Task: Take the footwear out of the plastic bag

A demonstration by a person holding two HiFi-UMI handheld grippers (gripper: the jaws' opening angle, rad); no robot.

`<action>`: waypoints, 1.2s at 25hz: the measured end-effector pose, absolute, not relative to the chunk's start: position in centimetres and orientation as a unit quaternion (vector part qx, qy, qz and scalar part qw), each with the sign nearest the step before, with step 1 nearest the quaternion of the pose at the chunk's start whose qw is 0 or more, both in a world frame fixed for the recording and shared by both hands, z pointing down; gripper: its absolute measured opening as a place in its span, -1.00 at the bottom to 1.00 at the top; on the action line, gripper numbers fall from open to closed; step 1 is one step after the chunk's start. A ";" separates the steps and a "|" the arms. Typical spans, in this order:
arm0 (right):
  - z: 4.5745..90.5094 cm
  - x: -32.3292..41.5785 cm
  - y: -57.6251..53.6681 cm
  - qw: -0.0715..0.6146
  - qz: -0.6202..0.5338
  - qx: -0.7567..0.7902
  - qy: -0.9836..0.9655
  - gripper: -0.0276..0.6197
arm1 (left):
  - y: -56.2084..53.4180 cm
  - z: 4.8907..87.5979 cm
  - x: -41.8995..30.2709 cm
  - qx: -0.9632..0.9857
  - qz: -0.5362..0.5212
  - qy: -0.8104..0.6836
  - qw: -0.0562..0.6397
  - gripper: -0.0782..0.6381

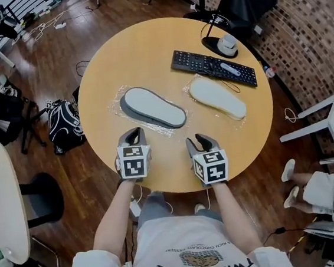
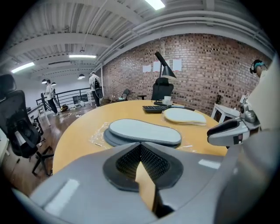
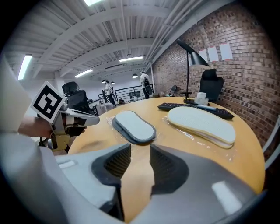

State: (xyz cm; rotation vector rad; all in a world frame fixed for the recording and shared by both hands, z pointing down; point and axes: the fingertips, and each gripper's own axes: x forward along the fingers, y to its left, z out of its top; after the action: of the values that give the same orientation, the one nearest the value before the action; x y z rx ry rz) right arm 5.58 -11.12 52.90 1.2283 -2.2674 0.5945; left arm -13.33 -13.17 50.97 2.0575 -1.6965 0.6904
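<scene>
Grey slipper (image 1: 152, 108) in clear plastic bag (image 1: 116, 107)

Left slipper (image 1: 152, 108) is grey, right slipper (image 1: 218, 98) cream.

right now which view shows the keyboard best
The head view: the keyboard lies whole, seen from above. The left gripper view shows only a thin far strip; in the right gripper view the cream slipper covers part of it.

Keyboard (image 1: 213, 69): my landmark, on the table (image 1: 106, 65).
Left slipper (image 1: 152, 108): nearer me, left of it.
Right slipper (image 1: 218, 98): just before it.
</scene>
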 end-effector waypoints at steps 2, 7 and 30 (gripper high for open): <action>52.6 7.6 -9.7 0.238 0.214 0.438 -0.840 -0.54 | -11.0 50.7 -9.9 0.730 0.243 -0.610 0.190 -0.76; 52.6 13.2 -4.8 0.229 0.206 0.403 -0.862 -0.63 | -5.0 50.3 -1.5 0.717 0.231 -0.629 0.192 -0.76; 47.2 14.9 18.1 0.176 0.196 0.245 -0.933 -0.79 | 20.2 46.2 9.2 0.644 0.167 -0.716 0.209 -0.76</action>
State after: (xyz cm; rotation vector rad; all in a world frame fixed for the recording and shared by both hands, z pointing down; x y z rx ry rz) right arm 14.88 18.11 47.21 0.6949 -2.6427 0.5558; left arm 9.22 20.17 46.24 1.7926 -1.9933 0.4650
